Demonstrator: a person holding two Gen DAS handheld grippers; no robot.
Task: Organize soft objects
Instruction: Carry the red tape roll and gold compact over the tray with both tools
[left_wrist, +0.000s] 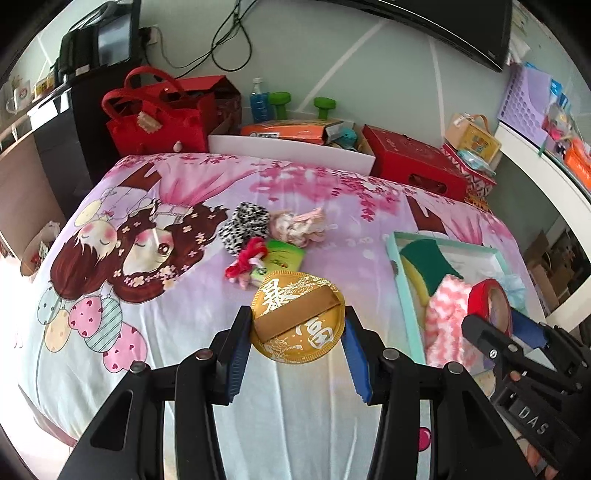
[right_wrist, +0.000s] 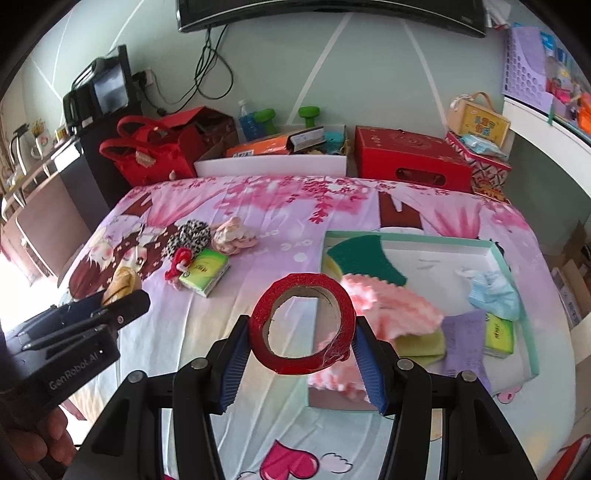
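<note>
Shallow mint-edged tray (right_wrist: 511, 280), on the bed (right_wrist: 280, 236), right side: holds a green-and-yellow scouring sponge (right_wrist: 364, 264), a fluffy pink-and-white cloth (right_wrist: 395, 304), a pale blue sock (right_wrist: 493, 291), a lilac cloth (right_wrist: 465, 339) and a green tissue packet (right_wrist: 499, 335).

Loose on the printed bedsheet, left of the tray: black-and-white spotted plush piece (left_wrist: 244, 225), pink bundled socks (left_wrist: 299, 225), red fuzzy item (left_wrist: 246, 260), second green tissue packet (right_wrist: 204, 271).

Left gripper (left_wrist: 298, 332): angled downward over the sheet, fingers clamped on a flat round gold disc (left_wrist: 297, 317) with white characters and a tan band across it.

Right gripper (right_wrist: 302, 334): angled downward at the tray's near corner, fingers clamped on a red glittery tape roll (right_wrist: 301, 321) with a cardboard core, held upright.
</note>
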